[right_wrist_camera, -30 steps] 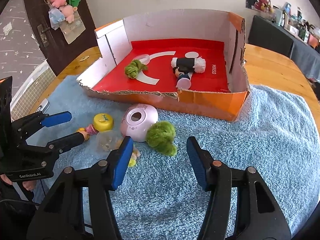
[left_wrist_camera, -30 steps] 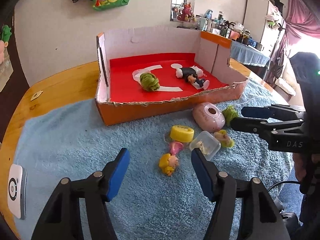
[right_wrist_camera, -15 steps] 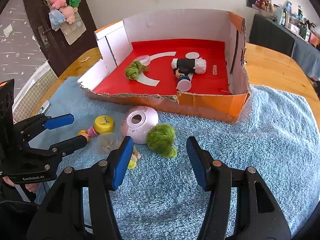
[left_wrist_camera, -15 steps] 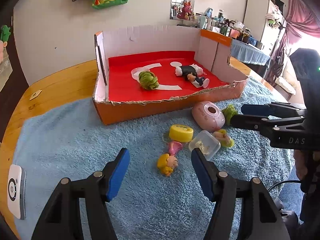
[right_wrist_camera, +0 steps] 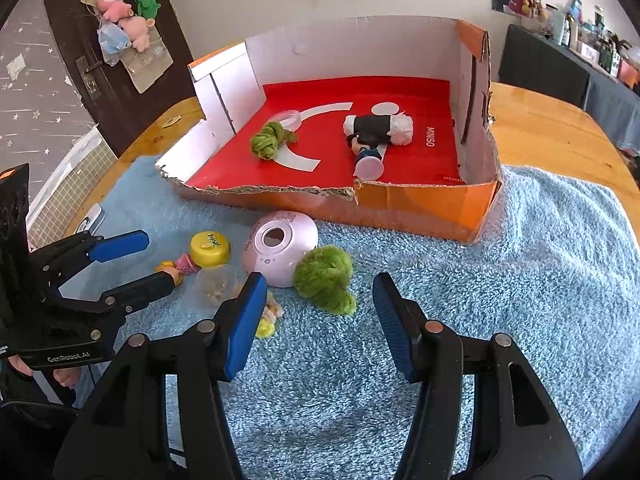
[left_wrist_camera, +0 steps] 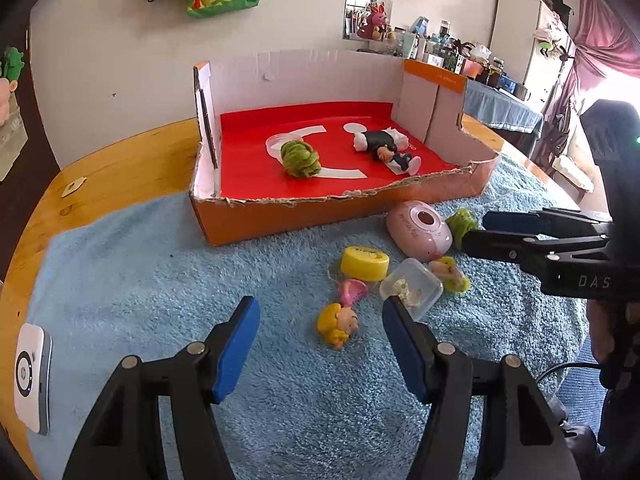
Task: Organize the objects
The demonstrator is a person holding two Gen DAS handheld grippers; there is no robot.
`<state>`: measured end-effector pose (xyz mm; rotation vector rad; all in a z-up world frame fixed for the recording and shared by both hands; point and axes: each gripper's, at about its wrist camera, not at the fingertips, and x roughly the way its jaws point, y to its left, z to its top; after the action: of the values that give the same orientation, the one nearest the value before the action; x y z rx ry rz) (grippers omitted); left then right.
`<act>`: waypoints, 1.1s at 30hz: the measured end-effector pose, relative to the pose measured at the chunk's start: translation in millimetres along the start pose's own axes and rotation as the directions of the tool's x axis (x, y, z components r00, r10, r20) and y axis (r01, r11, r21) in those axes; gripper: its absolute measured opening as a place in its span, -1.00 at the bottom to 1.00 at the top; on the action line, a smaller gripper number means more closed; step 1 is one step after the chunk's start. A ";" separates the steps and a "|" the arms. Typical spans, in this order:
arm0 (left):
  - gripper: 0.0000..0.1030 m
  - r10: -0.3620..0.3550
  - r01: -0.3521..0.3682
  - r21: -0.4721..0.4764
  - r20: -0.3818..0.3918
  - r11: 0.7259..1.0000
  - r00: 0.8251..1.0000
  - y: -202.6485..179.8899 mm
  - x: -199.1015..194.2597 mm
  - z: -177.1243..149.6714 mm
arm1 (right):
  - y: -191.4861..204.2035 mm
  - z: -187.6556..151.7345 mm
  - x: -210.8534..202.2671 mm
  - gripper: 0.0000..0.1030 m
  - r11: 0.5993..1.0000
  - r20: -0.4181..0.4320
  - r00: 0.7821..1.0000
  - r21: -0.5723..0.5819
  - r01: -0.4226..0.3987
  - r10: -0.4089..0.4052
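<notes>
An orange cardboard box (left_wrist_camera: 320, 216) (right_wrist_camera: 424, 208) with a red floor holds a green knot (left_wrist_camera: 300, 158) (right_wrist_camera: 269, 141) and a small doll (left_wrist_camera: 384, 146) (right_wrist_camera: 374, 132). On the blue towel in front lie a pink round device (left_wrist_camera: 418, 230) (right_wrist_camera: 280, 246), a green fuzzy toy (right_wrist_camera: 324, 278) (left_wrist_camera: 462, 222), a yellow cap (left_wrist_camera: 365, 263) (right_wrist_camera: 209, 244), a clear small tub (left_wrist_camera: 412, 289) (right_wrist_camera: 214, 282) and a yellow-haired figure (left_wrist_camera: 338, 324). My left gripper (left_wrist_camera: 320, 344) is open just before the figure. My right gripper (right_wrist_camera: 320, 316) is open just before the green toy.
A white device (left_wrist_camera: 32, 382) lies at the towel's left edge. The wooden table (left_wrist_camera: 120, 168) (right_wrist_camera: 560, 128) runs round the blue towel (left_wrist_camera: 140, 280) (right_wrist_camera: 540, 280). A second small figure (left_wrist_camera: 450, 274) lies by the tub. A wall stands behind the box.
Both grippers have edged slightly forward toward the loose toys. Jaws stay open. No object has moved.
</notes>
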<state>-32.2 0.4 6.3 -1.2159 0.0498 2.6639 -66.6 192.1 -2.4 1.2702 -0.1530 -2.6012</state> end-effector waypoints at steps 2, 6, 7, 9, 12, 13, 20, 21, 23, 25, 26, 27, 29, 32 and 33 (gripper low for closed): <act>0.29 0.002 -0.002 0.005 -0.001 1.000 1.000 -0.6 -0.7 -0.6 | 0.4 -0.4 0.5 0.05 1.000 -0.002 1.000 -0.002 -0.002 0.002; 0.29 -0.014 0.014 0.013 -0.011 1.000 1.000 -2.2 0.9 -0.7 | 0.8 0.7 0.7 0.05 1.000 -0.008 1.000 -0.012 -0.010 0.010; 0.29 -0.006 0.006 0.022 -0.012 1.000 1.000 -2.7 1.1 -1.1 | 0.0 0.9 -0.3 0.05 1.000 -0.007 1.000 -0.009 -0.009 0.008; 0.29 -0.004 0.004 0.017 -0.012 1.000 1.000 -1.4 -0.1 -1.3 | -1.0 -0.1 -1.6 0.05 1.000 -0.003 1.000 -0.007 -0.006 0.006; 0.29 -0.010 0.010 0.023 -0.011 1.000 1.000 0.4 -1.0 -2.4 | -4.7 -2.5 0.2 0.05 1.000 -0.008 1.000 0.003 -0.005 0.005; 0.29 0.005 -0.004 0.026 -0.016 1.000 1.000 0.5 0.7 -2.9 | -6.9 -3.1 1.9 0.05 1.000 -0.014 1.000 0.012 -0.003 0.003; 0.29 -0.008 0.008 0.020 0.001 1.000 1.000 -1.1 -3.0 -5.3 | -3.6 -3.9 0.2 0.05 1.000 -0.002 1.000 0.005 -0.019 0.019; 0.29 -0.032 0.032 0.011 -0.009 0.999 0.999 -1.1 -0.8 -6.6 | -4.5 -4.0 0.4 0.05 1.000 -0.003 1.000 0.015 -0.027 0.027; 0.29 -0.032 0.032 0.019 -0.010 0.999 0.999 -3.0 1.2 -6.8 | -4.3 -4.2 0.8 0.05 1.000 -0.004 1.000 0.009 -0.021 0.022; 0.29 -0.001 0.001 0.043 -0.005 0.999 1.000 -3.7 3.7 -4.8 | -5.0 -3.6 2.2 0.05 1.000 -0.012 1.000 0.003 -0.014 0.014; 0.29 0.005 -0.005 0.044 -0.006 0.999 1.000 -2.9 4.6 -3.6 | -6.1 -2.7 2.7 0.05 1.000 -0.013 1.000 0.005 -0.011 0.011; 0.29 0.004 -0.004 0.040 -0.004 0.999 1.000 -1.3 4.9 -2.3 | -7.4 -1.5 2.6 0.05 1.000 -0.012 1.000 0.009 -0.007 0.007; 0.29 -0.001 0.001 0.043 0.003 0.999 1.000 -0.1 4.6 -1.1 | -8.0 1.1 2.0 0.05 1.000 -0.009 1.000 0.006 -0.007 0.007; 0.29 0.009 -0.009 0.051 0.006 0.999 1.000 -1.0 6.8 -1.0 | -6.4 1.5 3.8 0.05 1.000 -0.012 1.000 -0.007 -0.003 0.003; 0.29 0.005 -0.005 0.048 0.006 0.999 1.000 -1.0 7.6 -1.6 | -6.3 0.9 4.6 0.05 1.000 -0.014 1.000 -0.006 -0.005 0.004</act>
<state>-35.7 2.5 -0.5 -1.1950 0.1159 2.6540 -71.1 197.0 -6.6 1.2846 -0.1456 -2.5863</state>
